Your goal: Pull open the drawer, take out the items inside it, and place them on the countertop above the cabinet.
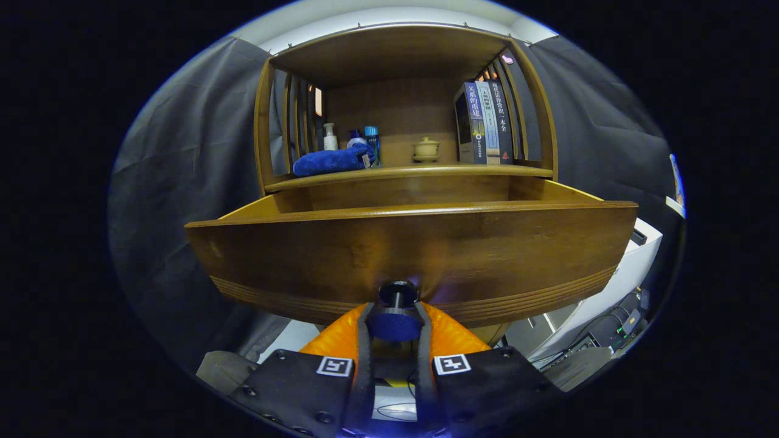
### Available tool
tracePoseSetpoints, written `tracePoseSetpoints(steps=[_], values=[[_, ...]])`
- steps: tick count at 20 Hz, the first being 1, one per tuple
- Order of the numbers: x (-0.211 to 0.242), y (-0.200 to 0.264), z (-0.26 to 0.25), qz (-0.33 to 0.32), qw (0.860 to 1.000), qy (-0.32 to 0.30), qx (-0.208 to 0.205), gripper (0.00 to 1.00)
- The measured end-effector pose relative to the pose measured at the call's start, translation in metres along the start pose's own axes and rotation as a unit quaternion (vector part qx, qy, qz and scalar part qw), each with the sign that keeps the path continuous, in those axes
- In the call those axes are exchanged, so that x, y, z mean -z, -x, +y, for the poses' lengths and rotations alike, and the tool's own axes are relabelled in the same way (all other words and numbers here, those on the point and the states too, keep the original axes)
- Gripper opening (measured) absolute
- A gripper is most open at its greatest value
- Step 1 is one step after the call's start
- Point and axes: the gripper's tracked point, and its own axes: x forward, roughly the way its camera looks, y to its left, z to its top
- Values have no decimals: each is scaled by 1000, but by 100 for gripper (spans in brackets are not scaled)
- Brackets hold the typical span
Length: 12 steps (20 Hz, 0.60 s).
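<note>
A wooden drawer (pixel 414 249) stands pulled out of the cabinet toward me, its wide front panel close ahead. A dark round knob (pixel 397 316) juts from the lower middle of that panel. My gripper (pixel 395 322) is shut on the knob, one finger pressing each side. The drawer's inside is hidden behind its front panel. Above the drawer lies the wooden countertop (pixel 426 171), carrying a blue cloth (pixel 331 162), a white bottle (pixel 330 137), a blue bottle (pixel 372 143) and a small lidded cup (pixel 425 149).
Several upright books (pixel 484 125) stand at the countertop's right end under the shelf roof (pixel 389 52). Slatted wooden sides close the shelf left and right. A white unit (pixel 627 267) with cables sits lower right. Dark cloth hangs on both sides.
</note>
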Motion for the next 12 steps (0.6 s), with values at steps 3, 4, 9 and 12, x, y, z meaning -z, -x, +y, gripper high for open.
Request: tracePoseSetpoints(steps=[3, 4, 9, 12], values=[[2, -3, 1, 4, 1000, 11, -1, 47], [1, -4, 3, 8, 1000, 16, -6, 51], [-10, 8, 14, 25, 998, 22, -53, 99], [-35, 16, 17, 35, 996, -33, -71, 97]])
